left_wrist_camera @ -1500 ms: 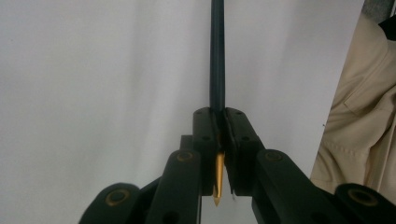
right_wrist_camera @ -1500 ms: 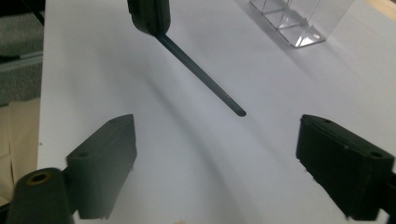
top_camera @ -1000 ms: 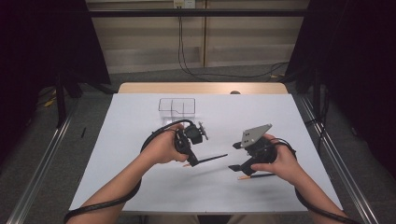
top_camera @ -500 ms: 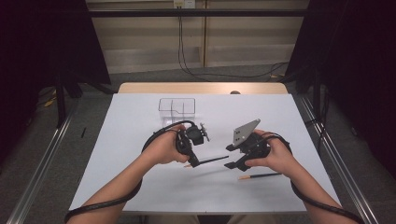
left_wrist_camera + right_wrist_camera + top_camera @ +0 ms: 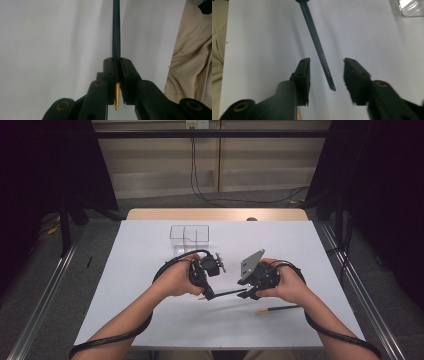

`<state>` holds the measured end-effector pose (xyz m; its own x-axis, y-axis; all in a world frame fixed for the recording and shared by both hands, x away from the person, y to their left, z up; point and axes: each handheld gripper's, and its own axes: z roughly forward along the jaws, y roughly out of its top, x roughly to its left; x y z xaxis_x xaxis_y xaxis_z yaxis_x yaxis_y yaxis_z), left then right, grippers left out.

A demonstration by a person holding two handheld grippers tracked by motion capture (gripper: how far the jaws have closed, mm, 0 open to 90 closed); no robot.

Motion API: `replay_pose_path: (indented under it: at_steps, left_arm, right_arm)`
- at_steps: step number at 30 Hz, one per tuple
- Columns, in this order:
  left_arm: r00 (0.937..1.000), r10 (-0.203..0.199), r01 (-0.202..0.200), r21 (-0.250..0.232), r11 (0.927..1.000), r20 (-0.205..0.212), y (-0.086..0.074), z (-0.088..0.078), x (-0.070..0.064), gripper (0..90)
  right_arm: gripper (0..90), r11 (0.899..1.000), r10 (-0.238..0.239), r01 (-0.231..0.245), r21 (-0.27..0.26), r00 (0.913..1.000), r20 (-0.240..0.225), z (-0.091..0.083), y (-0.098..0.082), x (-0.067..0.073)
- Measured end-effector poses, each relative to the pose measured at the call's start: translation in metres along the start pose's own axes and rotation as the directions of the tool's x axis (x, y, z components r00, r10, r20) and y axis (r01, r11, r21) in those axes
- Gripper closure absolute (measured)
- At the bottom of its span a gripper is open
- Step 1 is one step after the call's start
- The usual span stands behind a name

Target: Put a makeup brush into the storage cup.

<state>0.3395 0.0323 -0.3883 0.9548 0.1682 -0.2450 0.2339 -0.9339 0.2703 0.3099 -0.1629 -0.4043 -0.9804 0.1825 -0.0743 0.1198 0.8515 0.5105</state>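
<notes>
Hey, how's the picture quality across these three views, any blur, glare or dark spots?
High view: the white table is evenly lit, the surroundings fall into near black. Left gripper view: the dark pencil clamped in the left claw is fairly sharp, and the table behind looks dull and grey. Right gripper view: the right claw fingers are soft with blur, and glare whitens the clear box.

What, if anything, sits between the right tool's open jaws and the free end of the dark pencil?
Nothing visible. The dark pencil, clamped near its sharpened tip by the left tool, already has its blunt end between the jaws of the right tool, which have just been closing; the pads are not yet touching it.
</notes>
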Motion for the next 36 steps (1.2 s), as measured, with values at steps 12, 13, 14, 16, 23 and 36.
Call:
replay_pose_path:
  at_steps: [12, 13, 14, 16, 23, 36]
  left_arm:
    - [0.9996, 0.018, -0.018, -0.003, 0.9998, 0.019, 0.002, -0.001, -0.003, 84.0]
    - [0.9996, 0.021, -0.021, -0.009, 0.9997, 0.018, 0.003, -0.002, -0.004, 84.0]
    - [0.9996, 0.021, -0.021, -0.009, 0.9997, 0.018, 0.003, -0.002, -0.004, 84.0]
    - [0.9996, 0.024, -0.023, -0.016, 0.9996, 0.016, 0.003, -0.003, -0.004, 84.0]
    - [0.9986, 0.053, -0.053, -0.015, 0.9985, 0.004, 0.002, -0.006, -0.003, 84.0]
    - [0.9933, 0.115, -0.116, -0.01, 0.9933, -0.003, 0.003, -0.009, -0.002, 83.8]
  right_arm:
    - [66.2, 0.998, -0.04, 0.041, 0.04, 0.9989, -0.023, 0.01, 0.001, 0.002]
    - [66.2, 0.998, -0.039, 0.04, 0.038, 0.9991, -0.019, 0.012, 0.001, 0.002]
    - [66.2, 0.998, -0.039, 0.04, 0.038, 0.9991, -0.019, 0.012, 0.001, 0.002]
    - [68.2, 0.998, -0.036, 0.037, 0.047, 0.9991, -0.022, 0.013, 0.001, 0.001]
    - [81.5, 0.997, -0.059, 0.061, 0.054, 0.9978, -0.03, 0.013, 0.003, 0.002]
    - [84.4, 0.992, -0.107, 0.11, 0.063, 0.9935, -0.037, 0.014, 0.004, 0.007]
